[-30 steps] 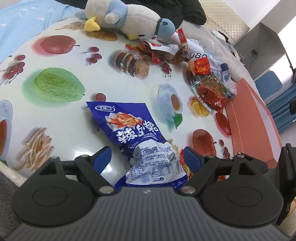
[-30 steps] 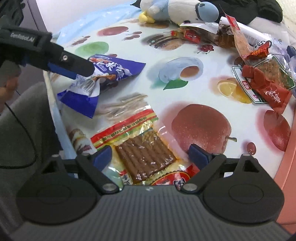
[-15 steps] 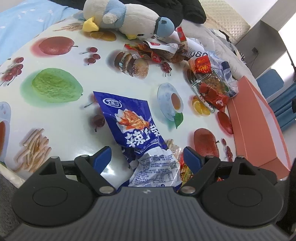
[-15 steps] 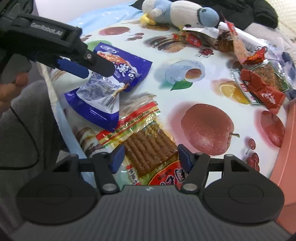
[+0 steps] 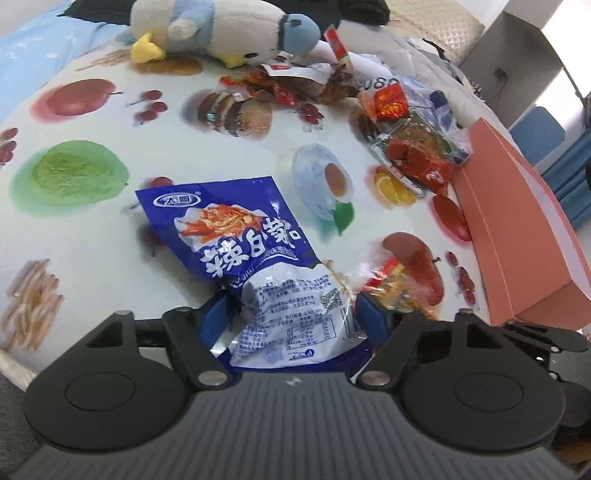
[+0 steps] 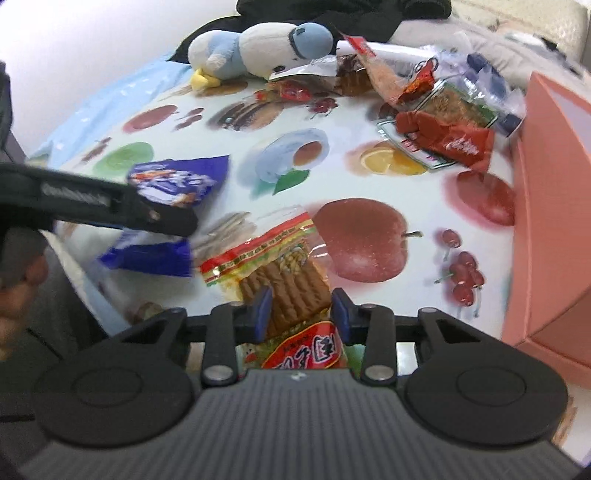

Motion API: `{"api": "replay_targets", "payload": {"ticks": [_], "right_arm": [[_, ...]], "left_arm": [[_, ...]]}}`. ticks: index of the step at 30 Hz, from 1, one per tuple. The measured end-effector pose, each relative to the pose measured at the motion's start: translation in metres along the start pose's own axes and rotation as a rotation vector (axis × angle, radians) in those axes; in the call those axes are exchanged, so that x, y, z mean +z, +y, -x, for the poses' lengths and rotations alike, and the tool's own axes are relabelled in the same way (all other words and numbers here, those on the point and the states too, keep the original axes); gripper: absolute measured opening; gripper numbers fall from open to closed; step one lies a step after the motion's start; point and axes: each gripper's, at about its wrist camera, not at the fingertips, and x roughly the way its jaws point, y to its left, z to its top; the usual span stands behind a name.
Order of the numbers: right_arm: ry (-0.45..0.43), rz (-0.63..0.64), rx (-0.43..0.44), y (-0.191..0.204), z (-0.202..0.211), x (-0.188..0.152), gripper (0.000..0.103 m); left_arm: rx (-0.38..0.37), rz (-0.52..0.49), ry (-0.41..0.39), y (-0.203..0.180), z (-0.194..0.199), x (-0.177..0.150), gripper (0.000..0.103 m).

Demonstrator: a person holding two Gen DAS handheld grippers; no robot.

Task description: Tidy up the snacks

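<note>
My left gripper (image 5: 293, 314) is shut on the crumpled near end of a blue snack bag (image 5: 236, 229), which lies on the fruit-print tablecloth (image 5: 110, 240). The bag and the left gripper (image 6: 155, 218) also show in the right wrist view, the bag (image 6: 177, 181) at the left. My right gripper (image 6: 301, 310) is shut on a clear pack of brown biscuit sticks (image 6: 284, 273) with a red and yellow label. That pack (image 5: 388, 280) shows just right of the blue bag in the left wrist view.
A salmon-pink box (image 5: 517, 221) (image 6: 554, 184) stands at the table's right edge. A pile of red and clear snack packs (image 5: 413, 147) (image 6: 443, 122) lies beside it. A plush penguin (image 5: 221, 26) (image 6: 258, 48) lies at the far side.
Both grippers have closed: the left on the blue bag, bunching its near end, the right on the biscuit-stick pack. The blue bag has shifted right and away.
</note>
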Motion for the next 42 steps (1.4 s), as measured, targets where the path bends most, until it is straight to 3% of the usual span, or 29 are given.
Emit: {"api": "replay_targets", "payload": {"ticks": [6, 11, 13, 17, 20, 25, 31, 37, 42], "right_arm": [[0.031, -0.16, 0.131, -0.013, 0.001, 0.003, 0.027], [0.043, -0.402, 0.28, -0.032, -0.005, -0.002, 0.026], [0.053, -0.456, 0.279, -0.034, -0.009, -0.004, 0.027], [0.056, -0.411, 0.193, -0.028, -0.01, -0.001, 0.029], [0.065, -0.43, 0.192, -0.036, -0.01, -0.002, 0.033], [0.09, -0.599, 0.263, -0.065, -0.013, -0.013, 0.037], [0.162, -0.689, 0.357, -0.067, -0.024, -0.013, 0.037], [0.164, -0.845, 0.446, -0.07, -0.036, -0.018, 0.04], [0.165, -0.877, 0.481, -0.064, -0.041, -0.016, 0.04]], "left_arm": [[0.027, -0.095, -0.013, -0.014, -0.004, -0.012, 0.066], [0.024, -0.113, -0.021, -0.013, -0.004, -0.016, 0.064], [0.023, -0.116, -0.021, -0.013, -0.003, -0.016, 0.063], [0.036, -0.123, -0.017, -0.014, 0.003, -0.018, 0.061], [0.037, -0.132, -0.011, -0.012, 0.01, -0.023, 0.06], [0.067, -0.203, -0.002, -0.017, 0.009, -0.031, 0.06], [0.071, -0.291, 0.006, -0.02, 0.005, -0.035, 0.06], [0.055, -0.306, 0.004, -0.017, 0.004, -0.037, 0.059], [0.046, -0.292, -0.002, -0.015, 0.006, -0.037, 0.059]]}}
